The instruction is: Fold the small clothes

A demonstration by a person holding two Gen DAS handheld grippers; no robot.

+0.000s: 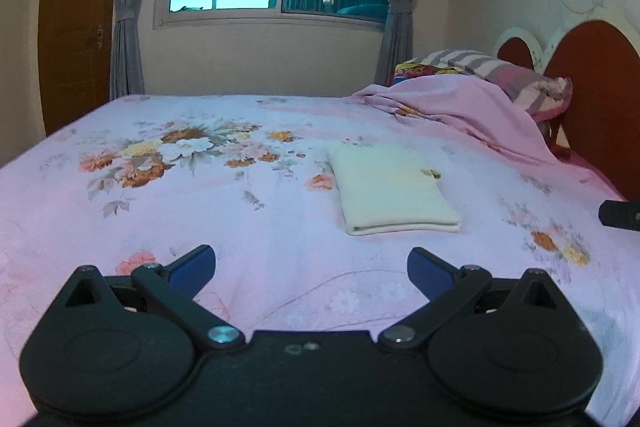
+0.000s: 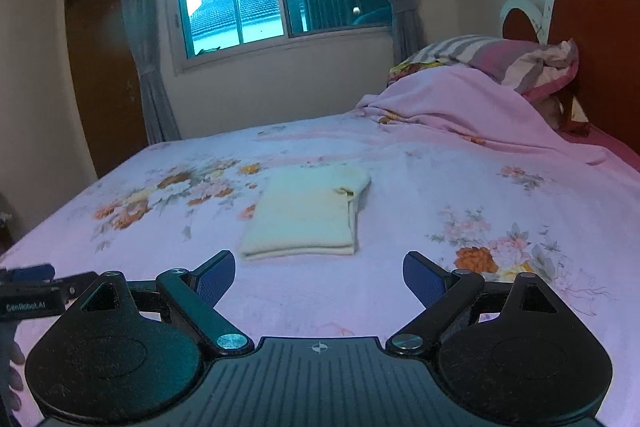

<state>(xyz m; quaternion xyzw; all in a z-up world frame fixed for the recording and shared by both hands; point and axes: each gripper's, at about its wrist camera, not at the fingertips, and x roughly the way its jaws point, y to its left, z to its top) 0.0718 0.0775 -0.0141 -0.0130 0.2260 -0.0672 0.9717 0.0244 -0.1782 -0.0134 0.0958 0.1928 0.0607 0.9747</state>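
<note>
A small cream garment [image 1: 390,187] lies folded into a neat rectangle on the pink floral bedsheet [image 1: 200,207]. It also shows in the right wrist view [image 2: 306,213], just ahead of the fingers. My left gripper [image 1: 311,269] is open and empty, hovering above the sheet short of the garment and to its left. My right gripper [image 2: 319,277] is open and empty, a little short of the garment's near edge. The left gripper's side shows at the left edge of the right wrist view [image 2: 32,291]. The right gripper's tip shows at the right edge of the left wrist view [image 1: 620,214].
A rumpled pink blanket [image 2: 460,107] and a striped pillow [image 2: 516,61] lie at the head of the bed against a red headboard [image 2: 600,35]. A window with grey curtains [image 1: 128,7] and a brown door [image 1: 76,27] are on the far wall.
</note>
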